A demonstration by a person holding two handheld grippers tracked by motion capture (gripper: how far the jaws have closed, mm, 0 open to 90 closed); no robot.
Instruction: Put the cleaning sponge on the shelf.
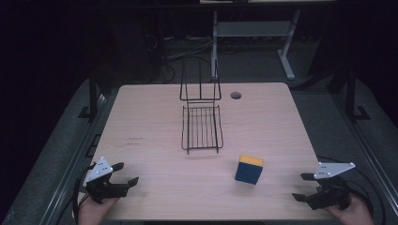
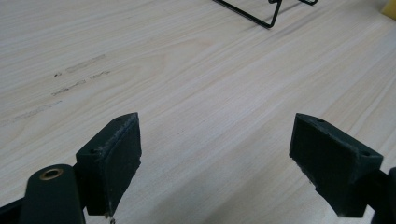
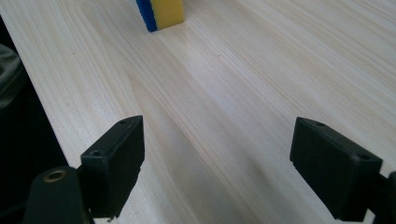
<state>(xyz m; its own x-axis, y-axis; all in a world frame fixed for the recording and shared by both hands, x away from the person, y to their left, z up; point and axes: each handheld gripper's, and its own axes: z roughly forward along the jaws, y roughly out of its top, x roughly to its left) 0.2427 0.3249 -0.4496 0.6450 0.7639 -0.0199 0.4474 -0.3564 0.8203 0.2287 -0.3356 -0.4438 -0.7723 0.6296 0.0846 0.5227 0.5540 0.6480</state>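
A black wire rack stands in the middle of the wooden table, its upright back toward the far edge; one of its feet shows in the left gripper view. A blue and yellow sponge block stands on edge in front of the rack, to the right. My left gripper rests near the front left corner, open, with bare table between its jaws. My right gripper sits near the front right corner, open and empty, pointing toward the sponge.
A round cable hole lies in the table near the far edge, right of the rack. Faint pencil-like marks sit left of the rack. A grey metal frame stands on the floor behind the table.
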